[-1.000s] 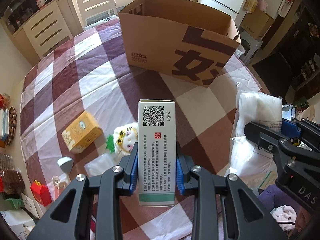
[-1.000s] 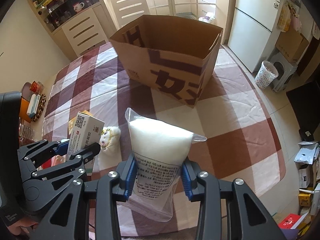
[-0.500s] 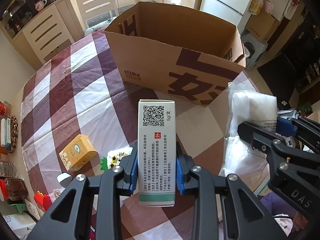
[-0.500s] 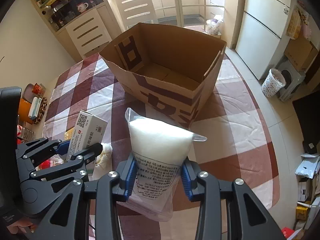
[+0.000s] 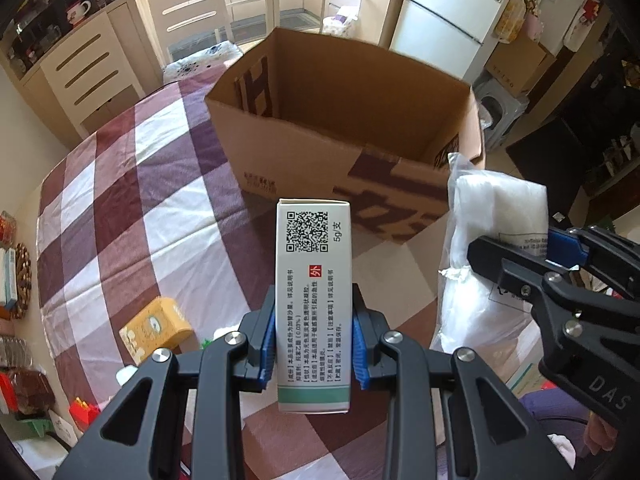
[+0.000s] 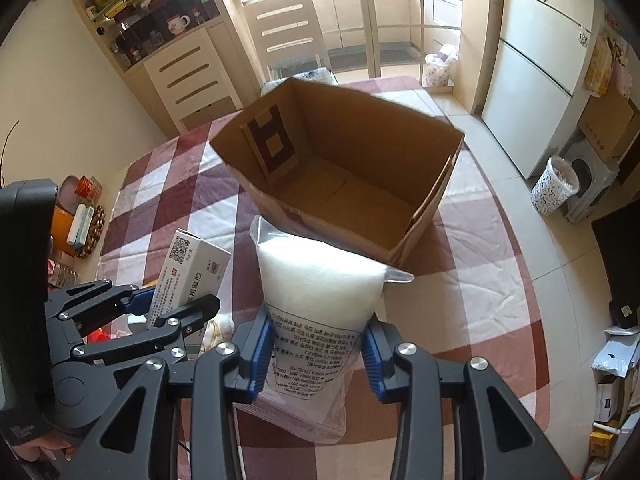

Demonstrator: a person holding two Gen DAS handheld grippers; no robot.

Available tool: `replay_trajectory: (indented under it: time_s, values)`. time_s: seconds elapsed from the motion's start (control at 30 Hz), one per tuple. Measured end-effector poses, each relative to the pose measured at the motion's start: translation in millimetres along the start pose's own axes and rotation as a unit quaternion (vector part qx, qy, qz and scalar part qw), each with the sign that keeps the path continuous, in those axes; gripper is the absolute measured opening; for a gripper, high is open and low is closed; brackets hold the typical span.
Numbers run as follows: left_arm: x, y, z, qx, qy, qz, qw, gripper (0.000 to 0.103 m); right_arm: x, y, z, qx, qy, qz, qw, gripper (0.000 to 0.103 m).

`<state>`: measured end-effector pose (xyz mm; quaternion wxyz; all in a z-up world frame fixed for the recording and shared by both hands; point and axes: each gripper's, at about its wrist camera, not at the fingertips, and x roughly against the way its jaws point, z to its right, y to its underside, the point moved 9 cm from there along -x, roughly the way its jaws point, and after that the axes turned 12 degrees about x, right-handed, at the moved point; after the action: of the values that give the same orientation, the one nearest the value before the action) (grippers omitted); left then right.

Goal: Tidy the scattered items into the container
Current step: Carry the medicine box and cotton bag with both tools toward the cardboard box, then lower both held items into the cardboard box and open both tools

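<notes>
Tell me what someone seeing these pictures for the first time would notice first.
Most striking is the open cardboard box, empty inside, standing on the checked tablecloth. In front of it, the left hand-held gripper clamps a white medicine carton with a QR code, and beside it the right hand-held gripper squeezes a clear bag of white granules. A yellow box lies on the table below.

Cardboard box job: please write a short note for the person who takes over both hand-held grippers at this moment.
Left hand-held gripper: shut on the white medicine carton, held upright.
Right hand-held gripper: shut on the clear bag of white material.
Cardboard box: open on the checked tablecloth, just beyond both loads; the visible part of its floor is bare.
Done: both items lifted.
Left: release both into the box, then fetch the yellow carton and the small things beside it, partly hidden behind the left gripper.
</notes>
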<state>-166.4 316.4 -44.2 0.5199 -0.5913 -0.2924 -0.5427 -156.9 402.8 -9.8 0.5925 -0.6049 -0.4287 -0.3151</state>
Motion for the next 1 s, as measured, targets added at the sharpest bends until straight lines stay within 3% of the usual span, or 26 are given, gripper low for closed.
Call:
replay_trajectory:
  time_s: [0.63,0.93,1.0]
  values:
    - [9,-120,31,-0.02,0.053,0.024,0.9981,0.031,5,-88,42,-0.015,0.02,0.046,0.999,0.039]
    - [-27,-179,35,0.034,0.104,0.002,0.994,0.031,-21,-132,67,-0.029,0.034,0.061,0.997,0.039]
    - [-41,-185,34,0.035,0.099,-0.006,0.9944,0.031,-34,-137,69,-0.03,0.036,0.054,0.997,0.039]
